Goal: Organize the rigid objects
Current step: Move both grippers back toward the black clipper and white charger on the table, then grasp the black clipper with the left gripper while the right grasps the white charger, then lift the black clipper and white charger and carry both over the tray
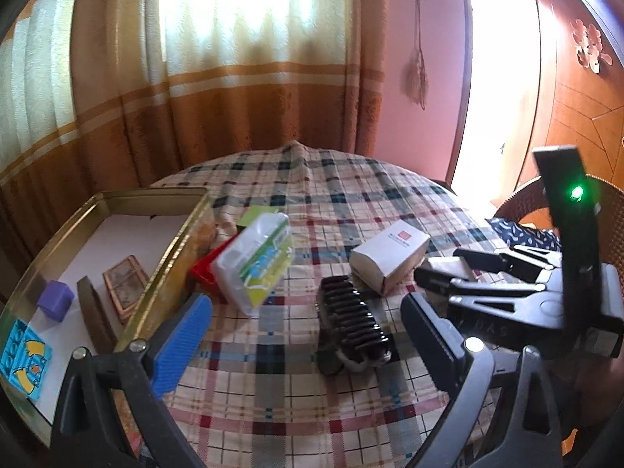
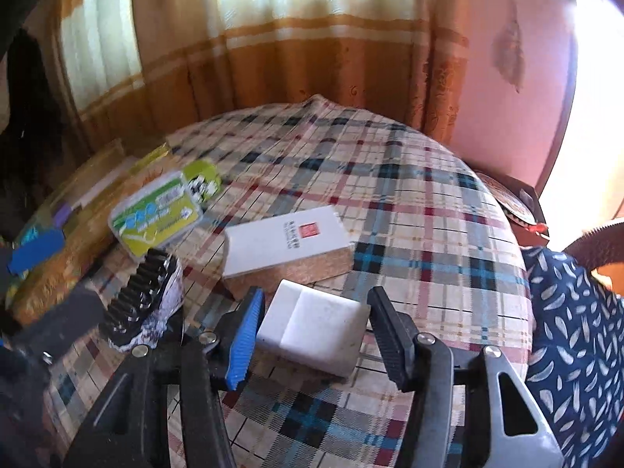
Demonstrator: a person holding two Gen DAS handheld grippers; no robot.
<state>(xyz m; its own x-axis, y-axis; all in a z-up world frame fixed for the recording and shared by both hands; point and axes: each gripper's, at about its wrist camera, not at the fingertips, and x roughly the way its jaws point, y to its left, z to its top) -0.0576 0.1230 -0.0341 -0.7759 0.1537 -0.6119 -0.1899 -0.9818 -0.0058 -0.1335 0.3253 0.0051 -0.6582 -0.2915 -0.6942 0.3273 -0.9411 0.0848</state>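
**A:** What am I seeing on the plaid tablecloth [image 2: 409, 202]?

**B:** Biggest first — the gold tin tray [image 1: 163, 261] sits at my left. My left gripper [image 1: 308, 335] is spread wide and empty above a black ribbed clip [image 1: 351, 319].

**A:** And the right?

**B:** My right gripper [image 2: 312, 331] straddles a small white block [image 2: 312, 327] — blue pad just beside one side, a gap at the black pad, so no grip yet. The block lies flat just in front of a white box [image 2: 284, 238].
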